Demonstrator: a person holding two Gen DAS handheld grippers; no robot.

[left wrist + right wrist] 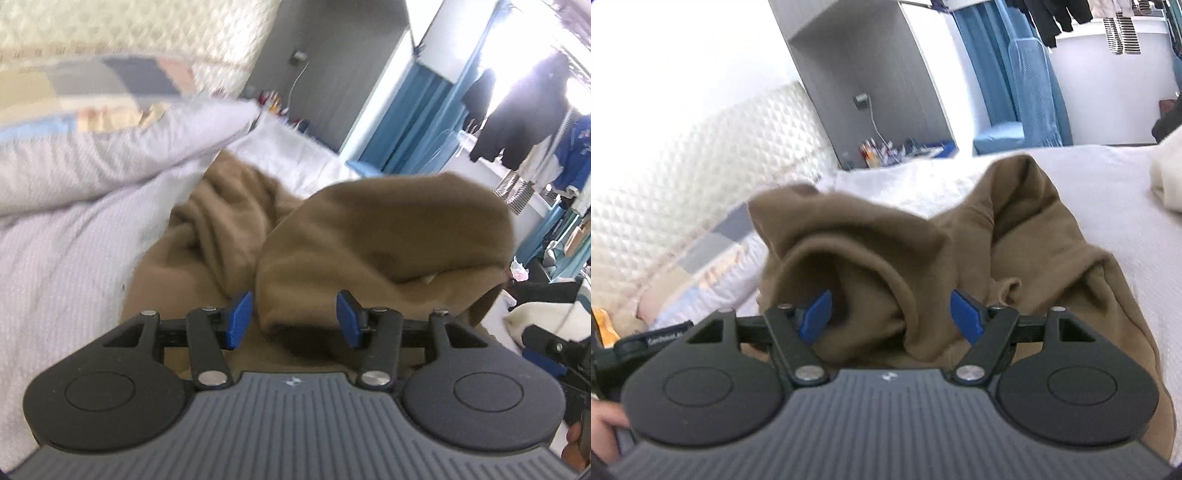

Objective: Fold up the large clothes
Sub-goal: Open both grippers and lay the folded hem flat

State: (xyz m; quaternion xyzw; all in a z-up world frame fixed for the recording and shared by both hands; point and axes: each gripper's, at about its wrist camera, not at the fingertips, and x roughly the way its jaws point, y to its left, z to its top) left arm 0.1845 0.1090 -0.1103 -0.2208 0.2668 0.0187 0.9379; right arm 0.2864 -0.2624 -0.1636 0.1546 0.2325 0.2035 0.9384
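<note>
On the bed's pale striped cover (66,258) lies the brown sweatshirt (369,236), bunched in thick rolls and not yet flat, with a rounded fold heaped up close ahead of both cameras. A cuff-like roll of the same cloth (849,266) curls up between the right tool's blue pads. The likely trouble, as I judge it, is that the heaped folds slump or unroll once nothing pins them, so the garment ends up creased or crooked; a pad could also snag the loose roll while drawing off and drag the fold askew. The left tool (293,319) stands about half open, its pads clear of the cloth and gripping nothing. The right tool (891,315) is wider open, with cloth between its pads but not squeezed. Beyond sit a patchwork pillow (92,88), a quilted headboard (701,155) and blue curtains (1015,74).
</note>
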